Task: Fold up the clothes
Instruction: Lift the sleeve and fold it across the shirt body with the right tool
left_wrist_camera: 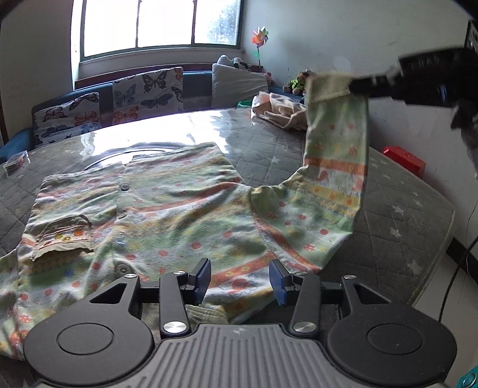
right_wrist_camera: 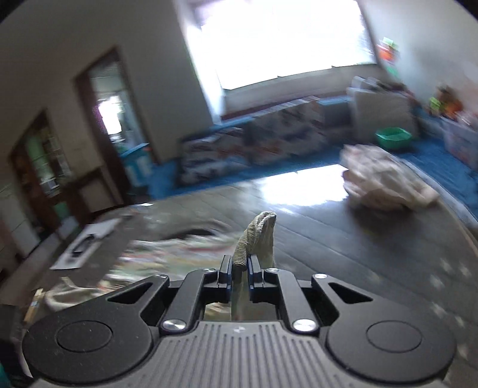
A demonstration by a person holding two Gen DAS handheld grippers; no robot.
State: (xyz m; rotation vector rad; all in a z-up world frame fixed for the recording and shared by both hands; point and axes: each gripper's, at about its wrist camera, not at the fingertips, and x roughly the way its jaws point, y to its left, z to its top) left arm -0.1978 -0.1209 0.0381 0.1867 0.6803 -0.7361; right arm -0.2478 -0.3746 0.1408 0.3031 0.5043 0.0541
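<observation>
- Two grippers appear. The left gripper [left_wrist_camera: 239, 279] hangs low over the near hem of the patterned shirt [left_wrist_camera: 167, 215], its blue-padded jaws spread apart with only flat cloth beneath the gap; no pad presses on the fabric.
- The right gripper [right_wrist_camera: 239, 268] has its jaws pressed together on the ribbed cuff [right_wrist_camera: 257, 235] of the shirt's sleeve; the cuff stands up between the pads. In the left wrist view the same gripper [left_wrist_camera: 355, 85] enters from the upper right, holding the cuff [left_wrist_camera: 328, 85] aloft.
- The sleeve [left_wrist_camera: 337, 155] rises from the shirt's shoulder, lifted clear of the surface, while the shirt's body lies spread, buttoned front upward, with a small pocket [left_wrist_camera: 64, 235] at its left.
- The shirt rests on a grey quilted cover [left_wrist_camera: 403, 215] bearing star motifs, over a glossy table.
- A pale crumpled garment [left_wrist_camera: 277, 109] lies well apart at the far edge.
- Butterfly-print cushions [left_wrist_camera: 119, 104] line a bench below the window [left_wrist_camera: 161, 24].
- The right wrist view is motion-blurred.
</observation>
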